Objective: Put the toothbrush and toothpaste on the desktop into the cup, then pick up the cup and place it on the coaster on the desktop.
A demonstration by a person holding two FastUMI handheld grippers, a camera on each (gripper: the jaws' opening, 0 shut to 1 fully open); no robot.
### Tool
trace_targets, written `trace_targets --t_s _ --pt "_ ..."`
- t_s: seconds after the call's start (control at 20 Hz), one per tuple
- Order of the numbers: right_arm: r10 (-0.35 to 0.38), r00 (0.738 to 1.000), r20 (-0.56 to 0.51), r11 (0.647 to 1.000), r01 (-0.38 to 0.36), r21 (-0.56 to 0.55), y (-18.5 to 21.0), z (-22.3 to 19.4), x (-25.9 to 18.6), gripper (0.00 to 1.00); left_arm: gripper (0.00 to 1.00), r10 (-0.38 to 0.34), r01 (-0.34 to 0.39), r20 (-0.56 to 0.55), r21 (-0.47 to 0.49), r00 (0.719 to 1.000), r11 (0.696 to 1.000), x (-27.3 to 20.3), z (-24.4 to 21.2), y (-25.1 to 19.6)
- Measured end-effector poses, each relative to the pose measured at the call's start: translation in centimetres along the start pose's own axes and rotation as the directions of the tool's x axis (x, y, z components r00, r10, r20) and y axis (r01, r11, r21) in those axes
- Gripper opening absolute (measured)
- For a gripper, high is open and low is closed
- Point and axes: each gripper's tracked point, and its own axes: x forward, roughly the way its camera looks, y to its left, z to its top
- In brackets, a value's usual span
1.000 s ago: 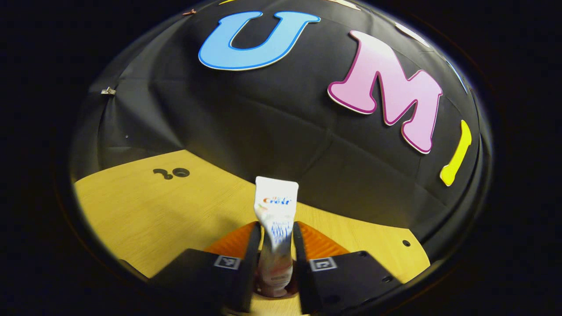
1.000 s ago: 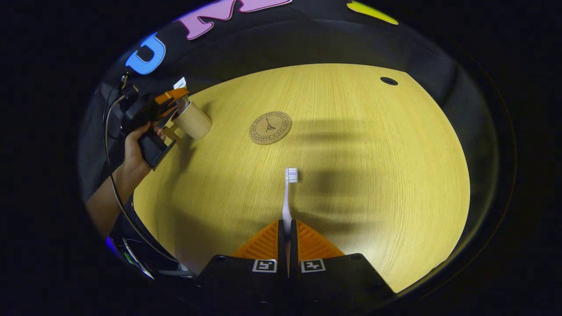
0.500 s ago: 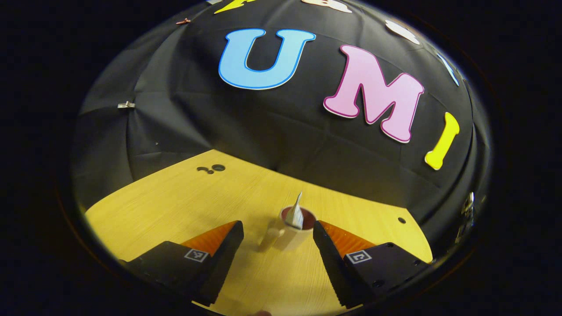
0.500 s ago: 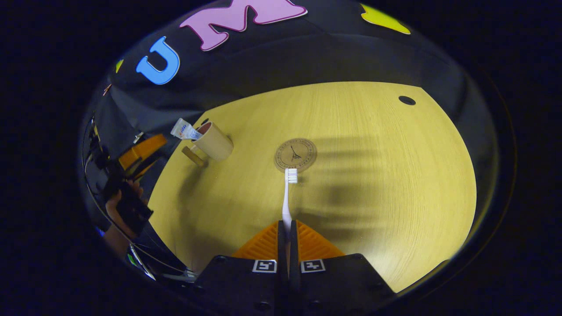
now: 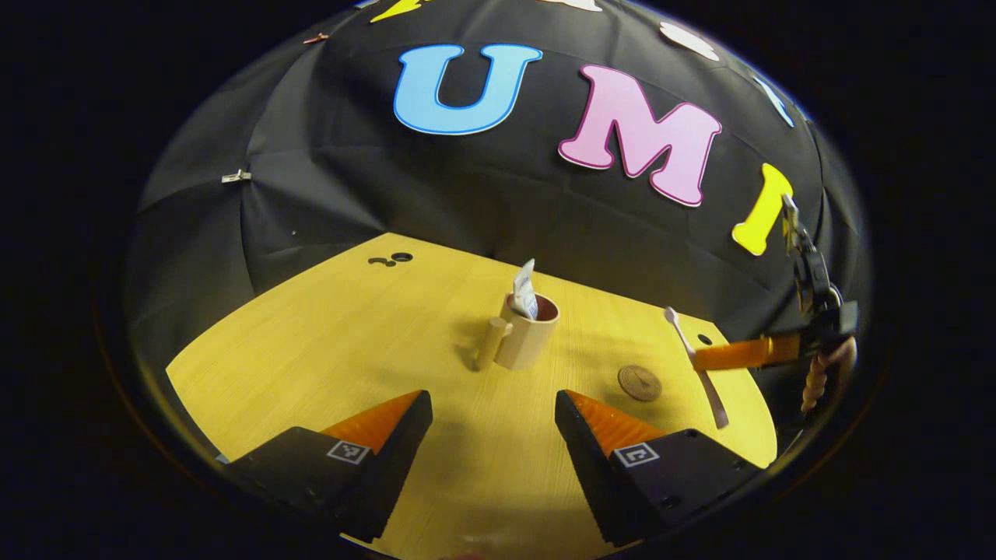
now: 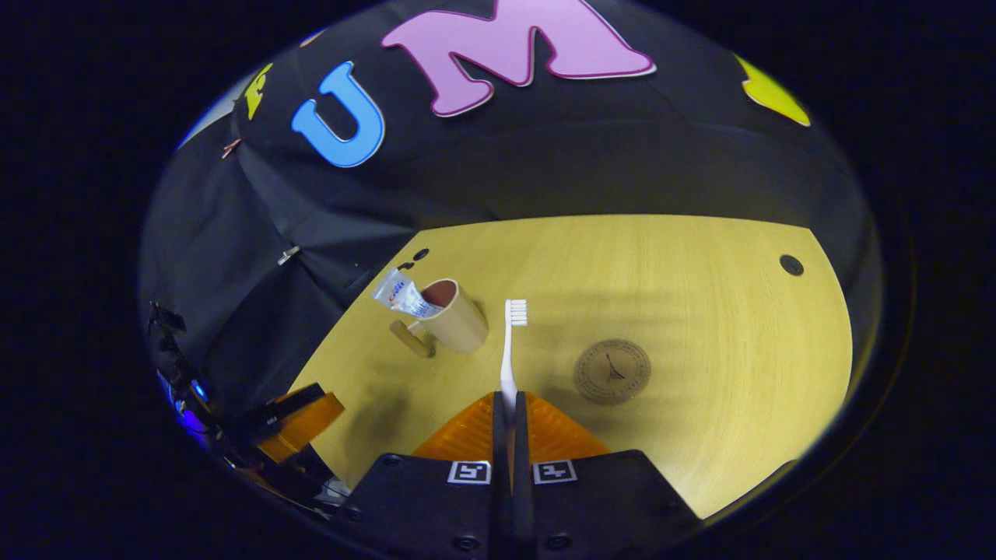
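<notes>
A tan cup (image 5: pixel 527 339) with a stub handle stands on the wooden desktop (image 5: pixel 327 342), the toothpaste tube (image 5: pixel 525 289) leaning out of it. My left gripper (image 5: pixel 493 412) is open, well short of the cup, nothing between its fingers. In the right gripper view my right gripper (image 6: pixel 508 411) is shut on the white toothbrush (image 6: pixel 510 346), bristle end forward, held in the air to the right of the cup (image 6: pixel 455 317) and toothpaste (image 6: pixel 399 293). The round brown coaster (image 6: pixel 612 371) lies flat to the right. The left gripper view shows the toothbrush (image 5: pixel 692 362) and coaster (image 5: pixel 640 383) at right.
Small dark holes mark the desktop at the far left (image 5: pixel 391 259) and near the right corner (image 6: pixel 791 264). The black cloth wall closes the back. The left gripper's body (image 6: pixel 299 416) sits low at the left of the right gripper view.
My left gripper let go of the toothpaste, which now stands in the cup, and backed away open. My right gripper carried the toothbrush left toward the cup.
</notes>
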Motion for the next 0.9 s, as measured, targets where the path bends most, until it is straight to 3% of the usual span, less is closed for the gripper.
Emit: trace_targets --t_s 0.2,0.45,0.9 --pt "0.056 0.994 0.093 0.995 -0.048 -0.084 3.6 4.0 1.7 0.05 0.98 -0.029 0.029 -0.004 -0.008 1.000 1.000 -0.9 -0.8 -0.3" --pt "0.118 0.977 0.176 0.982 -0.089 -0.164 6.9 7.9 4.2 0.05 0.98 -0.010 0.010 -0.002 -0.031 1.000 0.999 -1.3 -1.0 1.1" --pt "0.159 0.946 0.283 0.977 -0.109 -0.183 9.4 12.2 9.4 0.05 0.98 0.068 -0.069 -0.013 -0.096 0.998 0.993 -1.4 -2.6 4.3"
